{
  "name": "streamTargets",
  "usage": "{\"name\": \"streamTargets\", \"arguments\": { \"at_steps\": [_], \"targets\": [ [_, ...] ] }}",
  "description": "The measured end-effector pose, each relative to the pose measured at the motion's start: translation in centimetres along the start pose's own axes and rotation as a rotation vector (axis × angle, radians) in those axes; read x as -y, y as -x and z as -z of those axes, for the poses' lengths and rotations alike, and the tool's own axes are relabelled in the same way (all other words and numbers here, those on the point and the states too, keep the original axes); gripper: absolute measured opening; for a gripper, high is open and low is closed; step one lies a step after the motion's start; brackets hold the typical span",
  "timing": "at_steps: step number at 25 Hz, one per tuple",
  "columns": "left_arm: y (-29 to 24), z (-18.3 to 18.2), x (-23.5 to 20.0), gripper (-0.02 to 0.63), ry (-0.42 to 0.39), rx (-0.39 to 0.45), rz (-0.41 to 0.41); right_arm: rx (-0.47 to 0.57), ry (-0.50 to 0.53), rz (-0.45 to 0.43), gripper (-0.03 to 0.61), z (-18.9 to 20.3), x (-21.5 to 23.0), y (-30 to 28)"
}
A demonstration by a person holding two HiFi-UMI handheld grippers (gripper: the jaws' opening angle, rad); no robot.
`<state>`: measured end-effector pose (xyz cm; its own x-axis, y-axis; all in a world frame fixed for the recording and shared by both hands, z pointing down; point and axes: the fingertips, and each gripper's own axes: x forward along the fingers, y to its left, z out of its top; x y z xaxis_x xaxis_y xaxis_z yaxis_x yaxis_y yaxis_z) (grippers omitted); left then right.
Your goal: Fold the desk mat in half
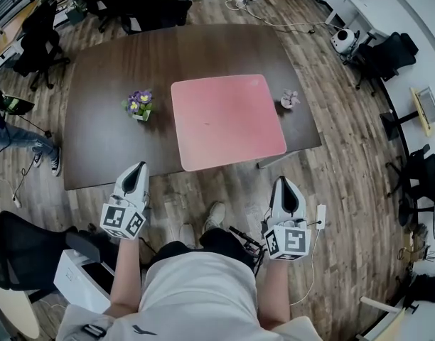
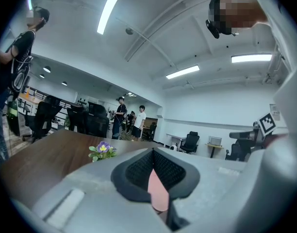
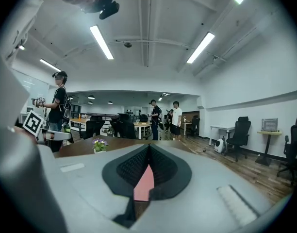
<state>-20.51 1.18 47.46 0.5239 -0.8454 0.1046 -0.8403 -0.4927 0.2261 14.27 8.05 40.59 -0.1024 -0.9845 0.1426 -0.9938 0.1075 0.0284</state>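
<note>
Floor (image 1: pixel 345 155): wood planks, with black office chairs (image 1: pixel 33 41) standing round the far and side edges of the room.
Table (image 1: pixel 104 133): dark wood, wide, straight in front of the person; its near edge lies just beyond both grippers.
Desk mat (image 1: pixel 227 121): pink, rectangular, spread flat and unfolded on the right-hand half of the table. Its near edge runs along the table's near edge. Neither gripper touches it.
Person: seen from above in a light top, forearms stretched forward, one gripper in each hand, a light shoe (image 1: pixel 215 215) showing between the arms.
Left gripper (image 1: pixel 137 166): held over the floor short of the table, aimed at the mat's near left corner. Its own view shows the two dark pads meeting at the tip with nothing clamped between them; the pink seen in the slit below the tip is the mat farther off.
Right gripper (image 1: pixel 283 182): held level with the left one, short of the table and below the mat's near right corner. Its pads are also pressed together on nothing, with the same strip of pink visible behind them.
Flower pot (image 1: pixel 140 105): small white pot of purple flowers, standing on the table just left of the mat, apart from it.
Ornament (image 1: pixel 290 99): small, pale pink, on the table just right of the mat's far right corner.
</note>
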Motion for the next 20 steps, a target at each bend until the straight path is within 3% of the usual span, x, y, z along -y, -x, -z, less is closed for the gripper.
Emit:
{"name": "streamTargets", "arguments": {
  "at_steps": [14, 20],
  "targets": [
    [-9.5, -1.9, 1.3, 0.005, -0.029, 0.022, -0.106, 0.029, -0.039, -0.070, 0.000, -1.3, 8.7, -9.0],
    [-11.7, -1.7, 1.3, 0.005, -0.019, 0.017, -0.129, 0.028, -0.042, -0.082, 0.000, -1.4, 10.4, -11.3]
  ]
}}
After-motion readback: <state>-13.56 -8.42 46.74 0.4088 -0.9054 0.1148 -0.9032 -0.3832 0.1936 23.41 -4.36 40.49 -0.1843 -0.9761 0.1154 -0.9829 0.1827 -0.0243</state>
